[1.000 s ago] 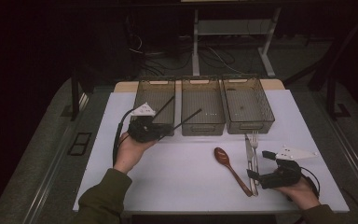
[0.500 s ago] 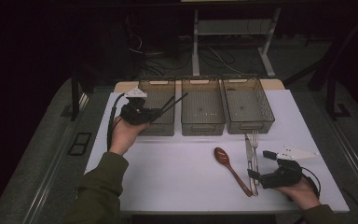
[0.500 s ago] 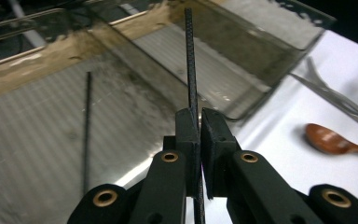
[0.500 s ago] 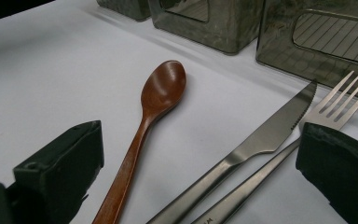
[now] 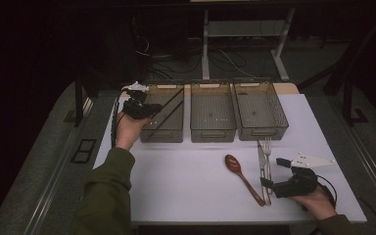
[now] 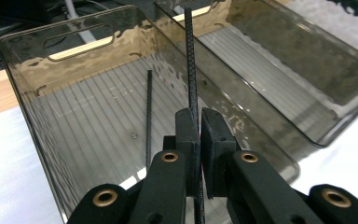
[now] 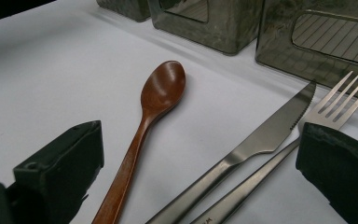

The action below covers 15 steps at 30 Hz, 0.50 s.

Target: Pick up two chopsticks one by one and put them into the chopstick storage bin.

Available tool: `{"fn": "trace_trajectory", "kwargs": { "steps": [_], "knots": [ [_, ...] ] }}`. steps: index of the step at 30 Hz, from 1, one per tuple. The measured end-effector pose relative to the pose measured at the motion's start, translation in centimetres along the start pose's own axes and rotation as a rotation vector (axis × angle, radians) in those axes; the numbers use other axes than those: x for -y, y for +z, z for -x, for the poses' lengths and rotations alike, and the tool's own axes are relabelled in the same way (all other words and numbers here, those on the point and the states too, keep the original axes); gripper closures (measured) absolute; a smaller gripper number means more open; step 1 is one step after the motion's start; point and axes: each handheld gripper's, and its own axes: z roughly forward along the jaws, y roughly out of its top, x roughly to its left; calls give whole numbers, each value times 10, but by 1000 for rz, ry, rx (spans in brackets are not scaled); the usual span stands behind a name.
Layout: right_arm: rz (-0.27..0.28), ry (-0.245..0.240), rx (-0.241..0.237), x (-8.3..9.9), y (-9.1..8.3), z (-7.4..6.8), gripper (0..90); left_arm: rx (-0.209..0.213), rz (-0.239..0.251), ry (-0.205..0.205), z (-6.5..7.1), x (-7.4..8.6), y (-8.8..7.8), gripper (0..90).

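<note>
My left gripper (image 5: 151, 109) (image 6: 198, 115) is shut on a thin black stick (image 6: 189, 56), holding it by its near end above the left bin (image 5: 162, 133) (image 6: 25, 93). The stick slants away over the bin towards its far right corner. A second black stick (image 6: 148, 116) (image 5: 169, 117) lies on that bin's floor. My right gripper (image 5: 267, 185) (image 7: 200, 179) rests open on the white table (image 5: 186, 186), its jaws on either side of the handles of a brown wooden spoon (image 5: 235, 165) (image 7: 161, 88), a steel knife (image 7: 270, 130) and a steel fork (image 7: 340, 93).
Three smoky clear bins stand in a row at the table's far edge; the middle bin (image 5: 213, 131) and the right bin (image 5: 263, 131) hold nothing I can make out. Cables and a desk frame lie on the dark floor behind. The person's sleeves come in from below.
The left hand has carried the held stick away from the person and to the left, up beside the left bin's far left corner. The right hand has stayed put.
</note>
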Motion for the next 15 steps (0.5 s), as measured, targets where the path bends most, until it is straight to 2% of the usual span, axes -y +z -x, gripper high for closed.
{"fn": "trace_trajectory", "kwargs": {
  "steps": [5, 9, 13, 15],
  "knots": [
    [1, 2, -2, 0, 0, 0, 1, -33, -13, -12, -8, -2, 12, 854],
    [2, 1, -3, 0, 0, 0, 1, -43, -19, -20, -15, -2, 22, 854],
    [2, 0, -3, 0, 0, 0, 1, -36, -20, -34, -22, -3, 31, 854],
    [2, 0, -4, 0, 0, 0, 2, -31, -15, -53, -25, -3, 34, 853]
  ]
}}
